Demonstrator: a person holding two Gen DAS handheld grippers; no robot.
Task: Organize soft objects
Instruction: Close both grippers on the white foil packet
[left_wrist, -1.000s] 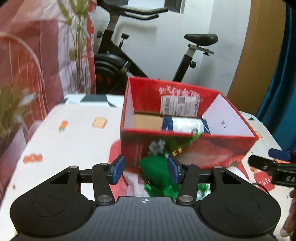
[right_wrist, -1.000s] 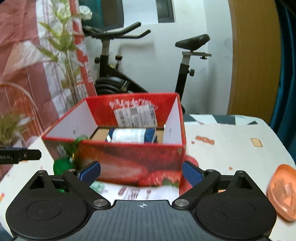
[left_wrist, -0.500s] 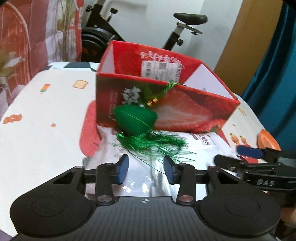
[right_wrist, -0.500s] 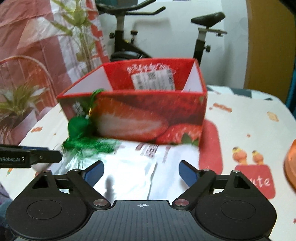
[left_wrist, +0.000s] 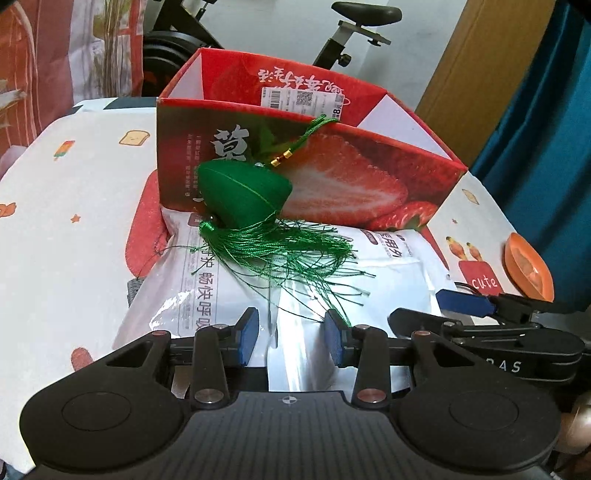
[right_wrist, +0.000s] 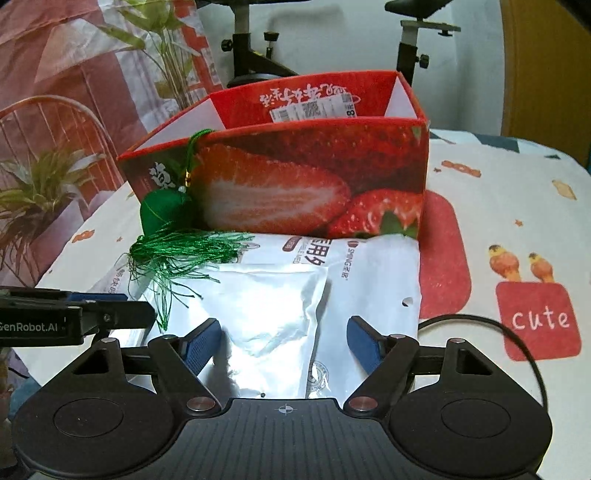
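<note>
A white foil pouch lies flat on the patterned tablecloth, directly under both grippers: the left gripper hangs over its near edge with jaws partly apart and nothing pinched, while the right gripper has its jaws closing, still wide, the pouch's crinkled middle between them but untouched. Just beyond, a green tasselled sachet rests on the pouch's far end, its cord hooked over the rim of the red strawberry box that blocks the way forward.

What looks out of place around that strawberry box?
The green tasselled pendant hangs outside the strawberry box, its cord hooked over the front rim, its tassel spread across the silver-white pouch lying in front.
</note>
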